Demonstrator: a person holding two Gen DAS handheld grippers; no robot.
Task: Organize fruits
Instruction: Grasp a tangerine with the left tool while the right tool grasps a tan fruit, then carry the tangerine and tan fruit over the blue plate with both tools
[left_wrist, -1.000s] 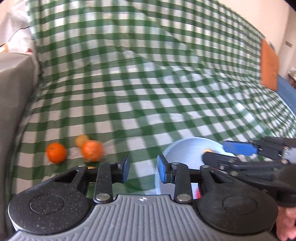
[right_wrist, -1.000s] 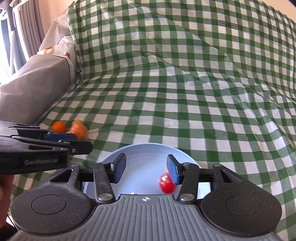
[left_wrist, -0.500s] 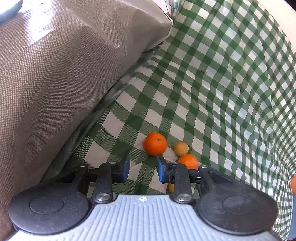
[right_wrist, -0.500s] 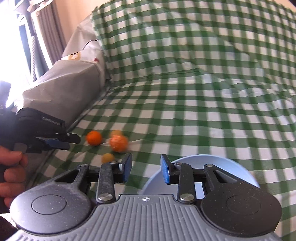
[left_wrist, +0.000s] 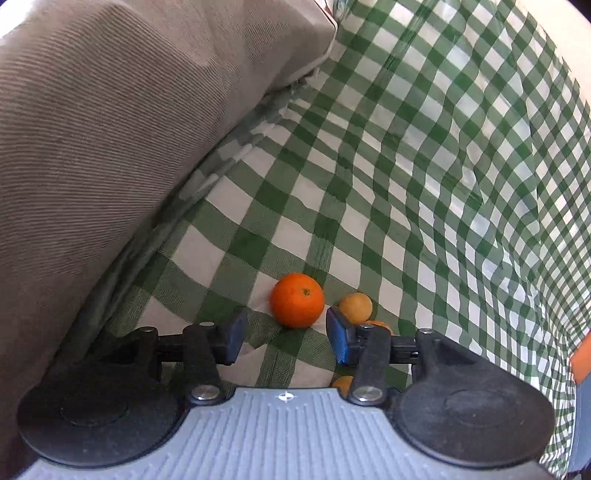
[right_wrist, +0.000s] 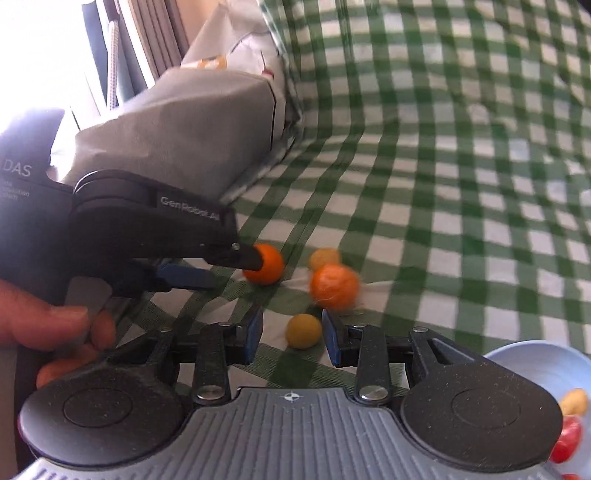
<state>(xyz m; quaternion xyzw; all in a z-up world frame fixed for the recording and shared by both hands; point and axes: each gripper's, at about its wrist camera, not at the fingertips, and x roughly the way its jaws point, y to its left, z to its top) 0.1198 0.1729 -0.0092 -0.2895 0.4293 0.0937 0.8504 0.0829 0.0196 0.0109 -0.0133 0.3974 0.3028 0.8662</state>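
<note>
Orange tangerine (left_wrist: 296, 305) sits just ahead of the left gripper (left_wrist: 284, 338) – jaws opening, empty – while the right gripper (right_wrist: 291, 338), opening narrowly, frames a yellow fruit (right_wrist: 304, 330).

1. The left hand-held gripper (left_wrist: 284, 336) points steeply downward, its jaws opening with nothing pressed between them.
2. The right hand-held gripper (right_wrist: 291, 338) angles downward, jaws opening slightly, pads gripping nothing.
3. A hand (right_wrist: 55, 328) grips the left handle.
</note>
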